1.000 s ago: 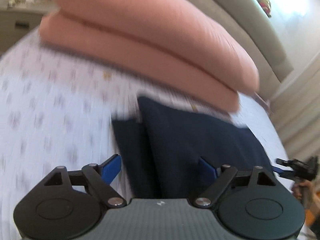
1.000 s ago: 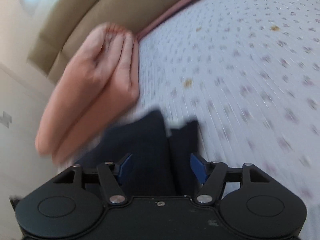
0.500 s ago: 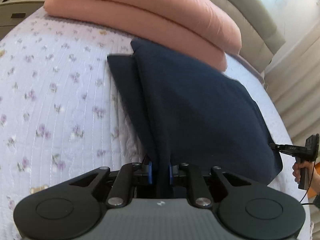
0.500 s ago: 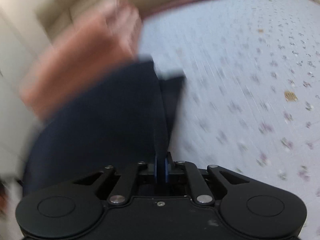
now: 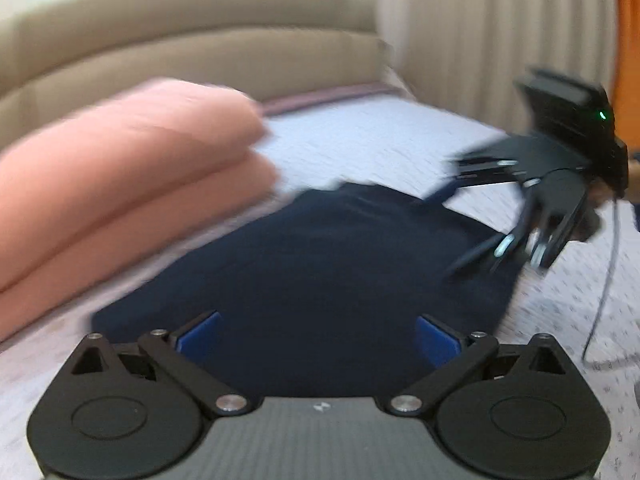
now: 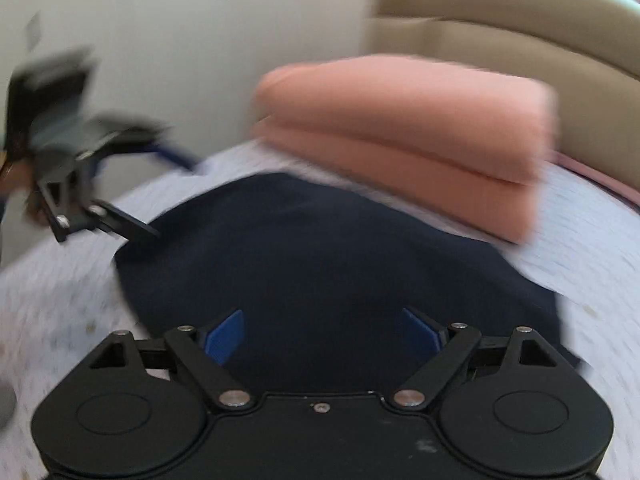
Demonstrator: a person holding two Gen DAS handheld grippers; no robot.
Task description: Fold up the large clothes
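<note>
Lying across the bed, with its pale flowered quilt, the dark navy garment is the biggest thing you have to deal with: it rests flat as a broad folded slab just in front of the stacked pink pillows, its far edge near them, though whether it touches them is hard to tell through the blur. Expect it to be soft and limp, light enough to lift by a corner yet prone to sag and slide open if you raise it from one point only, so take it by two corners of the same edge, pinching through all layers. Its long axis looks to run from one hand-held gripper to the other, roughly parallel to the pillow stack, so a next fold would probably bring one short end over to the other. Your left hand-held gripper has just been opening and stands wide with only cloth below it, nothing pinched between the blue pads. Your right hand-held gripper has likewise just been opening and stands wide over the opposite end, gripping nothing.
</note>
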